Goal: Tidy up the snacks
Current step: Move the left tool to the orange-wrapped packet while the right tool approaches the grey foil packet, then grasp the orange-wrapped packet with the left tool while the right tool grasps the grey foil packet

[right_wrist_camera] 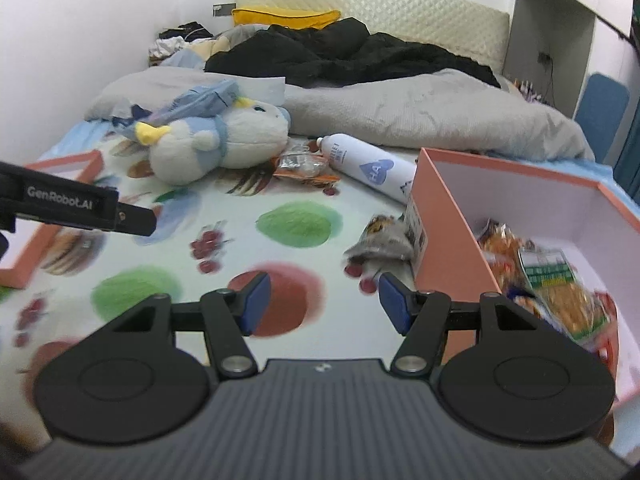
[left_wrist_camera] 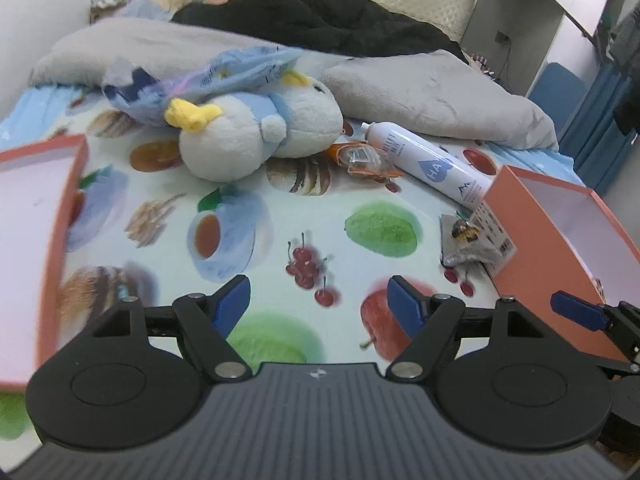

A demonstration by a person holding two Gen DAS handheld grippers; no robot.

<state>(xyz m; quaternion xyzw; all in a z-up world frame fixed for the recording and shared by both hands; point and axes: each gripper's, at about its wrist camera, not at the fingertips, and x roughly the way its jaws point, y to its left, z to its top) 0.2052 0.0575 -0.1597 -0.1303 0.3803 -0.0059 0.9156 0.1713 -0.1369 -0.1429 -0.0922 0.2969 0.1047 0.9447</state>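
Claws: my left gripper [left_wrist_camera: 318,304] and right gripper [right_wrist_camera: 322,302] both spread, nothing between the pads.
Box: salmon box [right_wrist_camera: 448,232] at my right, snack packets [right_wrist_camera: 552,284] inside.
Loose snack: grey packet [left_wrist_camera: 466,244] against its outer wall.
Farther: orange packet [left_wrist_camera: 360,158], beside white bottle [left_wrist_camera: 428,160].

The bed sheet [left_wrist_camera: 280,216] is smooth cloth with fruit pictures. The penguin toy [left_wrist_camera: 256,132] is soft and fuzzy. The grey blanket [left_wrist_camera: 432,92] looks soft and matt. The spray can [left_wrist_camera: 424,160] is smooth and a bit shiny. The two pink boxes [right_wrist_camera: 444,224] [left_wrist_camera: 60,216] look like matt cardboard. The snack packets [right_wrist_camera: 560,292] [left_wrist_camera: 360,158] are shiny, crinkly plastic. The gripper fingers [left_wrist_camera: 234,300] have matt blue pads.
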